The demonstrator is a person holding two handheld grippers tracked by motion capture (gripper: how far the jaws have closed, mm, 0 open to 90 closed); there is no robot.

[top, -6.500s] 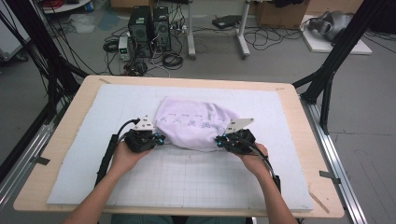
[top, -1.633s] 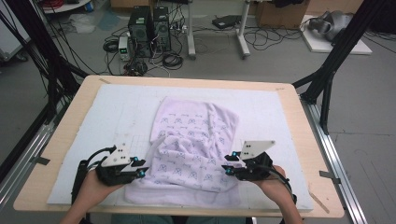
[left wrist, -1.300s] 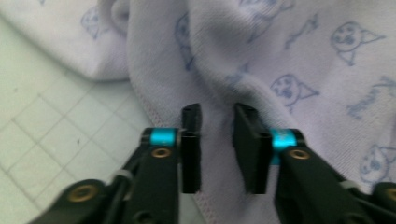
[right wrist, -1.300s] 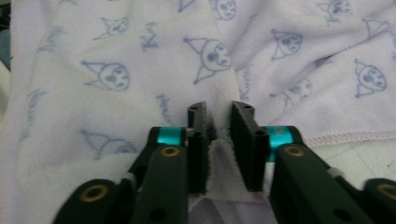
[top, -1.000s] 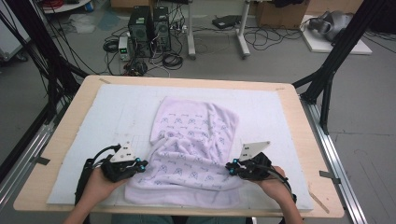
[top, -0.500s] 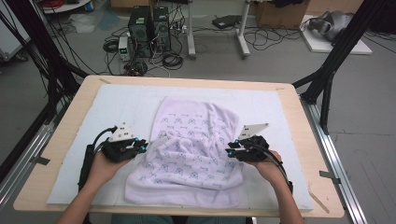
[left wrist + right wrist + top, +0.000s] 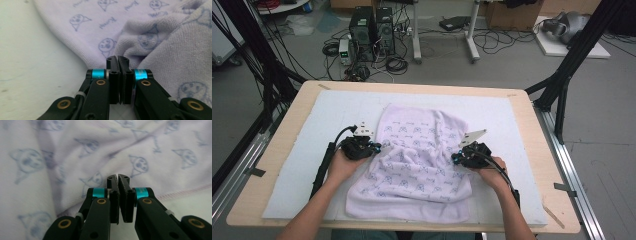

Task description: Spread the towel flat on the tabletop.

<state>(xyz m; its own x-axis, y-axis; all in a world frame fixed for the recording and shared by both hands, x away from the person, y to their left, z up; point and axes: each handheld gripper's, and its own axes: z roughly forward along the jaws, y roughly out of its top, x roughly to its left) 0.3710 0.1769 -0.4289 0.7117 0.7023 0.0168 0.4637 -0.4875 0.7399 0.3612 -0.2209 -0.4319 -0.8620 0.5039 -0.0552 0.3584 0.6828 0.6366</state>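
A: Lying across the middle of the high view is the towel [image 7: 417,165], a pale lilac cloth printed with small blue faces, and it is resting on the white mat [image 7: 302,165] that is covering the table [image 7: 262,165]

B: Is it lying flat?

A: Not quite; its lower part is spreading out smooth toward the bottom edge of the frame, while the upper part is bunching into soft folds. In the left gripper view a thicker fold [image 7: 175,50] is rising at the right of the frame over a thinner layer

B: Where are the grippers sitting?

A: The left gripper [image 7: 373,147] is sitting at the towel's left edge, left of centre in the high view, and the right gripper [image 7: 456,158] is sitting at its right edge, right of centre. A hand is wrapping each one from below

B: Are the jaws gripping anything?

A: In the left gripper view the jaws of the left gripper [image 7: 117,59] are standing together, tips just at the towel's hem, with no cloth showing between them. Those jaws have just been closing. In the right gripper view the right gripper [image 7: 117,177] is also showing its jaws pressed together after just closing, with the towel lying behind the tips and nothing pinched that I can see

B: And around the table?

A: Computer towers [image 7: 372,25] and loose cables [image 7: 397,62] are sitting on the floor at the upper part of the frame
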